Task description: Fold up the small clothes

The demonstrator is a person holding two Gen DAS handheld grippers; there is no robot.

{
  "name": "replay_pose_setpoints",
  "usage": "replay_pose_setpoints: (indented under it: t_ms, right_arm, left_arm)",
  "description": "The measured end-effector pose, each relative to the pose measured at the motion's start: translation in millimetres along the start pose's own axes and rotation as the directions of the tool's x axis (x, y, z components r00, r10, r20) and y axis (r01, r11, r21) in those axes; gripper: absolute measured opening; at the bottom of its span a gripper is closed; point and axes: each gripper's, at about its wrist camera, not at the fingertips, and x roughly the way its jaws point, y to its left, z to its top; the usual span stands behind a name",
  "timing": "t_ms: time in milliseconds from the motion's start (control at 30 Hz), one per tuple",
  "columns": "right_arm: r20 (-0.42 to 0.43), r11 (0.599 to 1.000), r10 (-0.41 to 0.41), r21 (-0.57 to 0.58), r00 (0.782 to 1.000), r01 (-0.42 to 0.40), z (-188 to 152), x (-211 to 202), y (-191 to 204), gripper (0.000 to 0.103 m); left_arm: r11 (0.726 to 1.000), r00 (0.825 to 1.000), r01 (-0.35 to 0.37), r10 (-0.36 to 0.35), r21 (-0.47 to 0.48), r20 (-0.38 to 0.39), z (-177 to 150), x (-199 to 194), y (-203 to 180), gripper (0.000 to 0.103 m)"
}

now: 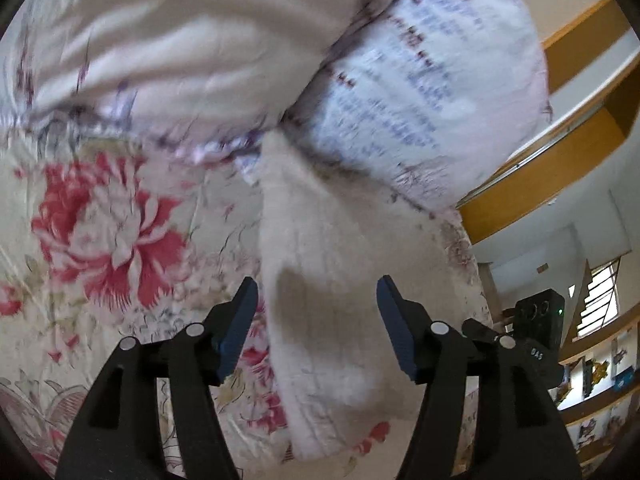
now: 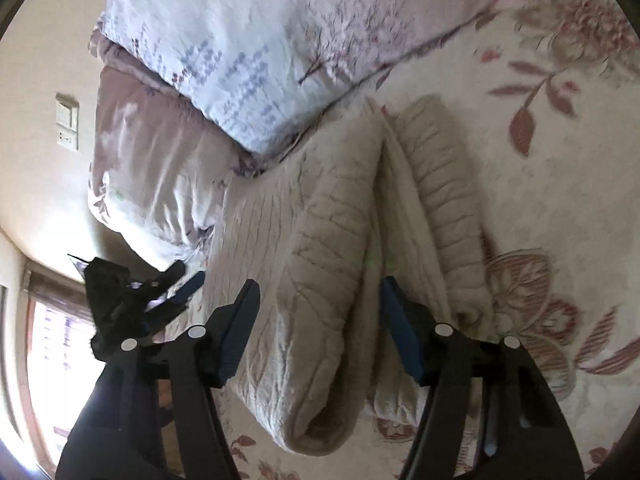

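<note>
Currently the cream knitted garment [image 2: 320,280] lies on the bed [image 2: 560,200], on the flowered sheet, with its far end just beside the pillow [image 2: 248,40] and the bunched quilt [image 2: 152,168]. In the right wrist view it is doubled into long rolls lying side by side, with a groove between them.

The right claw [image 2: 316,328] stands with its jaws apart over the near part of the garment; the pads do not press on the fabric. The left claw [image 1: 316,328] is likewise apart, hanging over the garment [image 1: 328,280] with nothing clamped.

Judged from this layout, the lengthwise fold is made and the step in hand is the repositioning between folds. The next move probably calls for lowering each claw onto a near edge, closing on all layers together, and carrying that end toward the far end. A partial pinch risks pulling the rolls open.
</note>
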Motion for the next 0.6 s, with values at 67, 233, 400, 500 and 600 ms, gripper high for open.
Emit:
replay_pose_setpoints:
  t_ms: [67, 233, 400, 500, 600]
  right_arm:
    - [-0.033, 1.000, 0.016, -0.014, 0.999, -0.016, 1.8, 8.4, 2.9, 0.065]
    - [-0.026, 0.998, 0.049, 0.031, 0.998, -0.048, 20.2, 19.5, -2.1, 0.058]
    - [-0.008, 0.992, 0.062, 0.112, 0.998, -0.061, 50.3, 34.8, -17.2, 0.046]
    - [0.011, 0.996, 0.028, 0.082, 1.000, -0.029, 54.5, 38.4, -15.1, 0.020]
    - [0.132, 0.987, -0.079, -0.129, 0.988, 0.096, 45.0, 20.6, 22.5, 0.017]
  left_arm:
    - [1.000, 1.000, 0.008, -0.008, -0.007, -0.025, -5.0, 9.3, 3.5, 0.062]
    - [0.999, 0.997, 0.034, -0.034, -0.008, -0.068, -10.8, 27.1, 6.3, 0.063]
    - [0.999, 0.996, 0.051, -0.052, -0.012, -0.077, -11.2, 32.2, 5.0, 0.066]
    - [0.998, 0.995, 0.056, -0.057, -0.016, -0.084, -11.7, 34.1, 5.6, 0.068]
    - [0.998, 0.994, 0.062, -0.064, -0.023, -0.088, -12.5, 33.0, 5.6, 0.069]
